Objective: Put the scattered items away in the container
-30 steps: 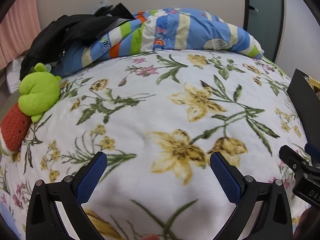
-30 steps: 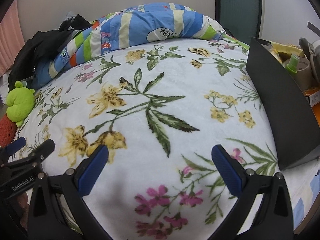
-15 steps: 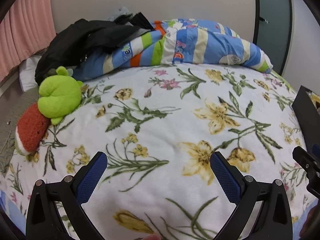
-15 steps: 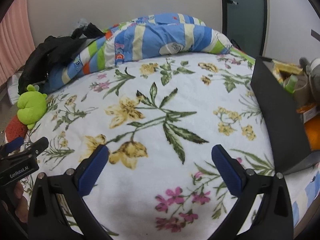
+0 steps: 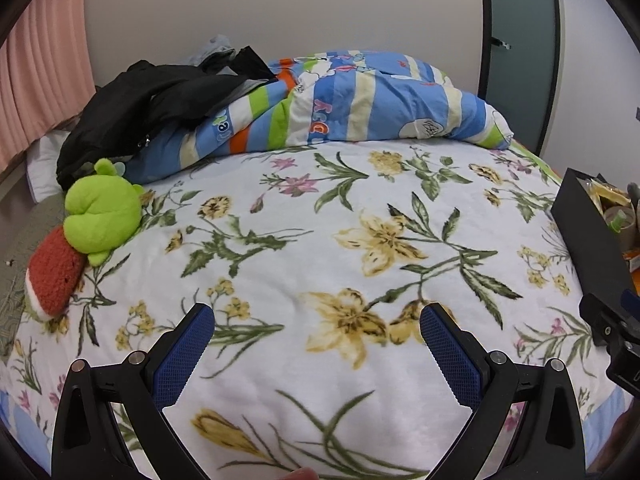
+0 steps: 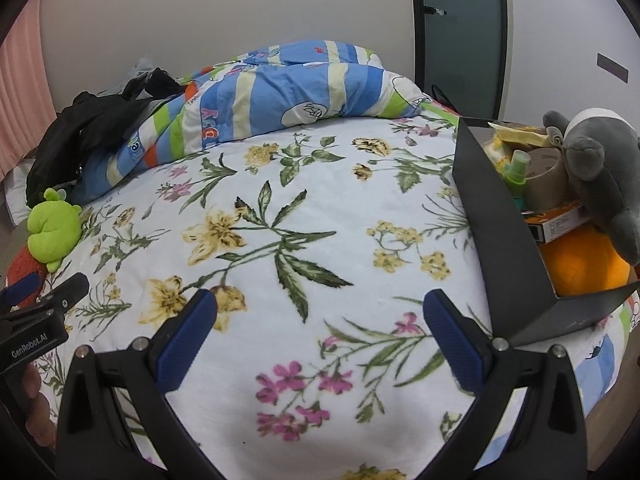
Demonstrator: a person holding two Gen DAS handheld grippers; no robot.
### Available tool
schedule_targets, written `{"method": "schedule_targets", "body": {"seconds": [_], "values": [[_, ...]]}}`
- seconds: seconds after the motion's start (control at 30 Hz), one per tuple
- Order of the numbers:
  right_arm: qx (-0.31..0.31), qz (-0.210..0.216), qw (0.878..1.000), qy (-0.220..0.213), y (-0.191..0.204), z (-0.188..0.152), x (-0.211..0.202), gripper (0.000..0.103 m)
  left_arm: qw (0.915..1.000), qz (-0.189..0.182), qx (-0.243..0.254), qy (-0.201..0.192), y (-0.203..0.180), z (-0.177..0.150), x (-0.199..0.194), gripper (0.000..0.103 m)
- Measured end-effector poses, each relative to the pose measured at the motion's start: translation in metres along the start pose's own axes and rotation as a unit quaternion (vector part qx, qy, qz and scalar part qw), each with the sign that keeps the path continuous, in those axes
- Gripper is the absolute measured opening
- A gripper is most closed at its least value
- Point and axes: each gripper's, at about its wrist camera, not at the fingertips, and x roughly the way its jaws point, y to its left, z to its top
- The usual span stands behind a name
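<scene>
**Plush at ten o'clock, box at three**

Plush [image 5: 102, 212] is the one loose item I can see: a green-and-red soft toy lying at the far left edge of the bed [image 5: 320, 248], at about ten o'clock from my left claw [image 5: 316, 344]. Its long axis runs from the green head at the top down to the red end at the lower left, slanting toward the bed's edge. In the right view the same toy sits small at nine o'clock, well apart from my right claw [image 6: 320, 328], so I judge the left hand the nearer one for the pick.

The box [image 6: 496, 216] stands on the bed's right side, at about two o'clock from my right claw. It already holds a grey plush [image 6: 600, 172], a tape roll [image 6: 546, 176], a small green bottle and an orange item. From the left claw it is at three o'clock, across the whole bed from the toy, so the carry will be a long sweep rightward.

Both claws are spread wide with nothing between the blue pads, hanging over bare flowered cover. A striped quilt [image 5: 360, 100] and black clothing [image 5: 152, 104] are piled at twelve o'clock; I take them for bedding, not task items.

Against a second ago, both views have pulled back and tilted up: more wall shows, the toy sits lower and fuller in the left frame, and the box contents have opened up on the right. Both claws were spread just as wide then.
</scene>
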Motion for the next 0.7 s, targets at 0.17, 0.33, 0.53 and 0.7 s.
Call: {"method": "schedule_targets", "body": {"seconds": [0.17,0.33,0.53,0.7], "values": [[-0.009,0.0,1.0,0.007,0.007,-0.005,0.012,0.103,1.0,0.0,-0.003,0.007,0.001,-0.004,0.011,0.102],[-0.014,0.005,1.0,0.016,0.016,-0.008,0.025,0.103,0.9998,0.001,-0.01,0.017,0.007,-0.009,0.023,0.102],[-0.02,0.007,1.0,0.019,0.025,-0.007,0.039,0.103,0.9997,0.004,-0.014,0.021,0.015,-0.011,0.033,0.102],[-0.033,0.011,0.999,0.023,0.038,-0.011,0.048,0.103,0.9994,0.006,-0.021,0.026,0.021,-0.014,0.041,0.102]]}}
